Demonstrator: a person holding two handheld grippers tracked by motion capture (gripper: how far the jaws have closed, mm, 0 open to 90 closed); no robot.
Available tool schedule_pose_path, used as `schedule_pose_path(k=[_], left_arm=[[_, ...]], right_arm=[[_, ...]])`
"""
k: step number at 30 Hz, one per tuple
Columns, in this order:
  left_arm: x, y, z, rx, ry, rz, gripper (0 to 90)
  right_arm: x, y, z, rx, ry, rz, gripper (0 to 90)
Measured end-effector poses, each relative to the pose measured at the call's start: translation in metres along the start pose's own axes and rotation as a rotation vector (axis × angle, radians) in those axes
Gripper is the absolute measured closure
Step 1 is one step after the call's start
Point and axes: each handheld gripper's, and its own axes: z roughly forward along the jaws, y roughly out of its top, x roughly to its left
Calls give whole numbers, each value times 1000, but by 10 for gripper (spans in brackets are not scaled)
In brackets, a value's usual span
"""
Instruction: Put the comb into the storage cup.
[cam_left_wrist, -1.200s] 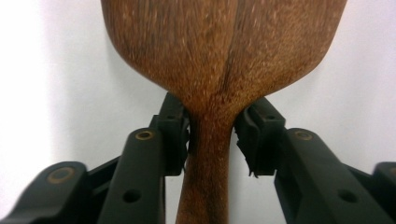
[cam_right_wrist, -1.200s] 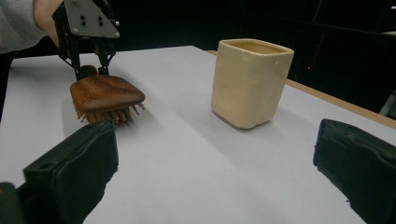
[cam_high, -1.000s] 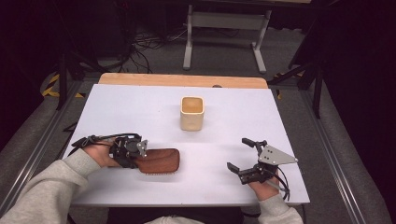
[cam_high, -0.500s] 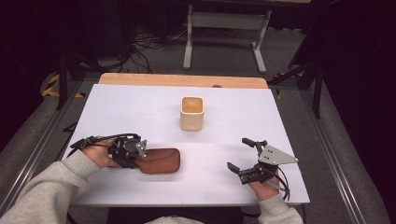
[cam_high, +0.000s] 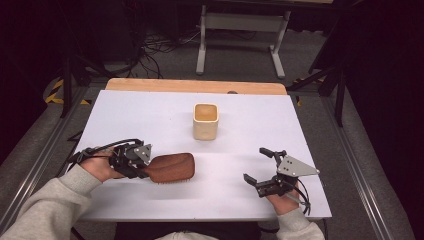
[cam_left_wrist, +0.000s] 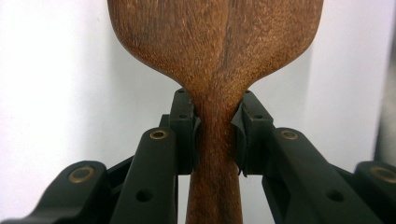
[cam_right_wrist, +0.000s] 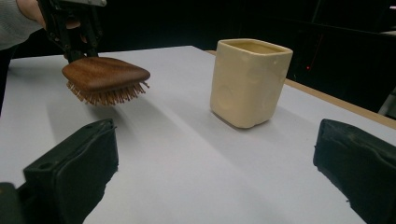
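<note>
Wooden and hard, the hairbrush (cam_high: 171, 167) looks light and stiff, so it should not bend. Its bristles (cam_right_wrist: 105, 94) point down, just above the white table (cam_high: 150, 115), near the cream cup (cam_high: 205, 121). The left gripper (cam_high: 145, 167) pinches the thin handle (cam_left_wrist: 214, 140), the best place to hold, though smooth wood may slip. The right gripper (cam_high: 260, 167) rests wide open, holding nothing.

Wooden hairbrush (cam_high: 171, 167) aloft, bristles down
</note>
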Motion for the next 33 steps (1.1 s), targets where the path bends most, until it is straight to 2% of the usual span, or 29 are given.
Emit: schedule_pose_path(k=[3, 7, 10, 12, 13, 14, 16, 21, 23, 24, 25, 26, 28, 33], left_arm=[[-3, 0, -8, -63, 13, -21, 728], [-8, 0, -17, -144, 41, -17, 727], [-9, -1, -23, -208, 54, -30, 727], [-12, -1, -26, -255, 83, -43, 727], [-14, -1, -27, -286, 104, -44, 726], [-15, -1, -28, -319, 103, -49, 726], [-19, -1, -29, -370, 130, -57, 726], [-25, -2, -27, -490, 152, -86, 726], [-25, -2, -27, -507, 151, -94, 726], [-28, -2, -26, -556, 161, -111, 726], [-29, -3, -25, -583, 146, -119, 726], [-30, -3, -24, -609, 150, -121, 726], [-32, -3, -22, -653, 133, -132, 726], [-34, -1, -15, -730, 127, -155, 725]], right_arm=[[0, 0, 0, 0, 1, -1, 5], [0, 0, 0, -5, 3, -1, 5], [0, 0, 1, -4, 3, -2, 5], [1, 0, 1, -5, 4, -3, 5], [1, 1, 1, -6, 6, -4, 5], [1, 1, 1, -3, 6, -4, 5], [2, 2, 1, -5, 8, -4, 5], [3, 4, 3, -4, 17, -5, 5], [3, 5, 4, -3, 19, -7, 5], [3, 5, 5, -6, 20, -7, 5], [3, 5, 5, -7, 23, -7, 5], [3, 6, 6, -7, 24, -8, 5], [4, 7, 7, -8, 25, -6, 5], [5, 8, 9, -3, 32, -3, 5]])
